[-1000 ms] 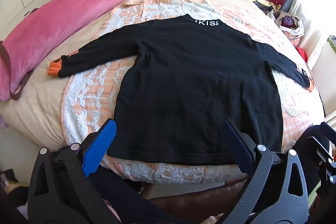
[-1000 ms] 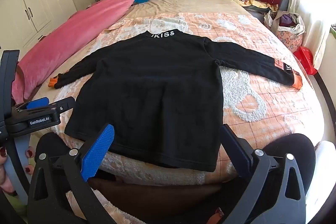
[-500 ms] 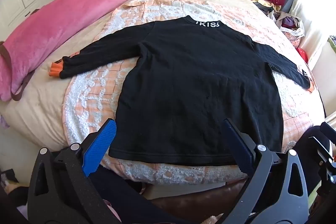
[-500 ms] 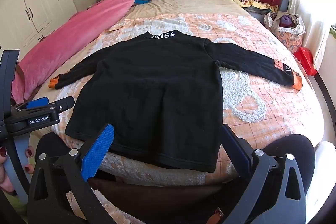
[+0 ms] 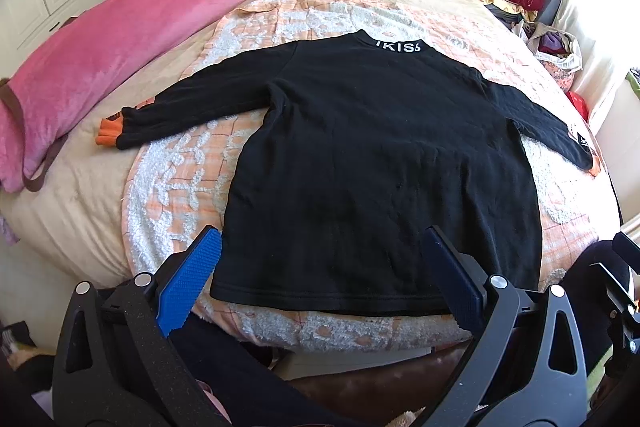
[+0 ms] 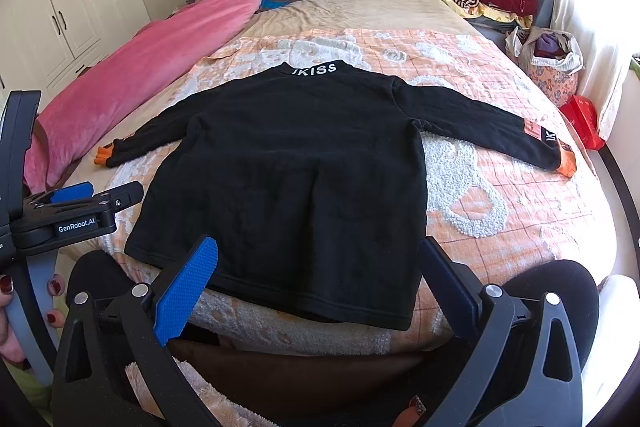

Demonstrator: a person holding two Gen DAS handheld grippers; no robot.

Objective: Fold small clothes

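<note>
Black shirt (image 5: 380,163) flat on the bed (image 5: 80,195), not yet folded.

Lying back side up over the orange-and-white blanket (image 5: 180,179), both sleeves spread out to the sides, hem toward the near edge. Left claw (image 5: 320,279) spread wide, holding nothing, just before the hem; right claw (image 6: 316,279) likewise spread and empty. Probably the very start of the fold: next, reaching to a sleeve cuff (image 5: 110,127) and bringing it across the body, with care not to drag the cloth.
</note>
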